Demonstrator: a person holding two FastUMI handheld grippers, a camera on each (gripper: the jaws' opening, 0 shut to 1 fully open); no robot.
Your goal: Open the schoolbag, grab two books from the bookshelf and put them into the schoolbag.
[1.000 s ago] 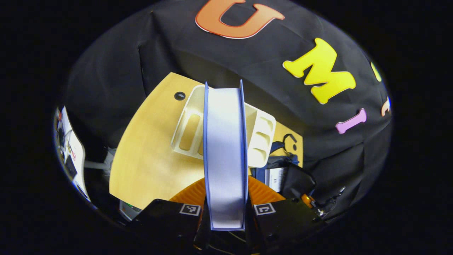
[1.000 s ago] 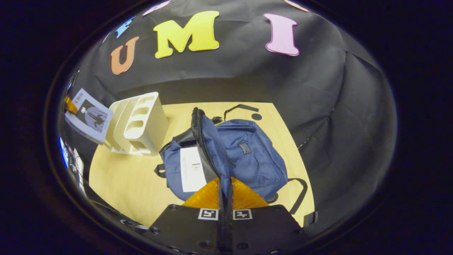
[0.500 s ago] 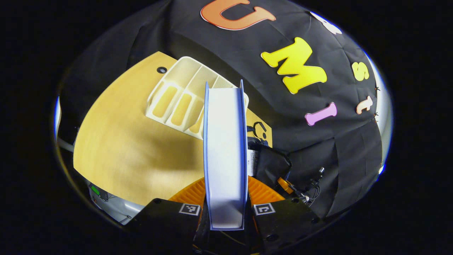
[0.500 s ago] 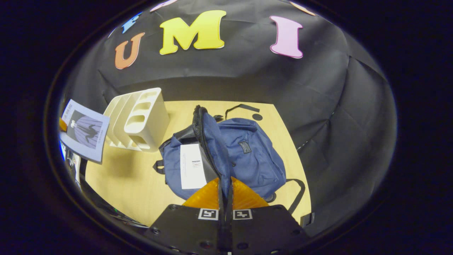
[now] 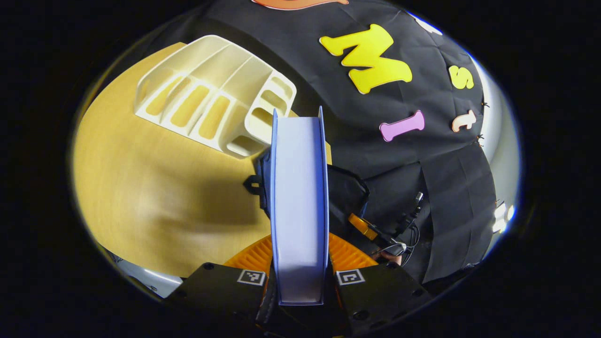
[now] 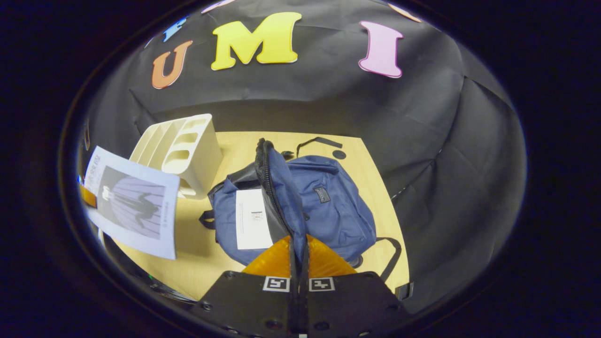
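Meanwhile left fingers [image 5: 299, 281] clamp book [image 5: 299, 206]; right fingers [image 6: 299, 263] pinch schoolbag [image 6: 328, 206] flap (raised).

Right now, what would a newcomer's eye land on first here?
The pale blue book clamped edge-on in the left gripper, held above the wooden table. Next, the navy schoolbag mid-table, its zipped flap pinched up by the right gripper, with the white bookshelf beside it.

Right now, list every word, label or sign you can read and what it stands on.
Book: a line of print along its cover's edge, too blurred to read.
White sheet in the schoolbag: print too small to read.
Patch on the schoolbag: too small to read.
So no text can be quoted.
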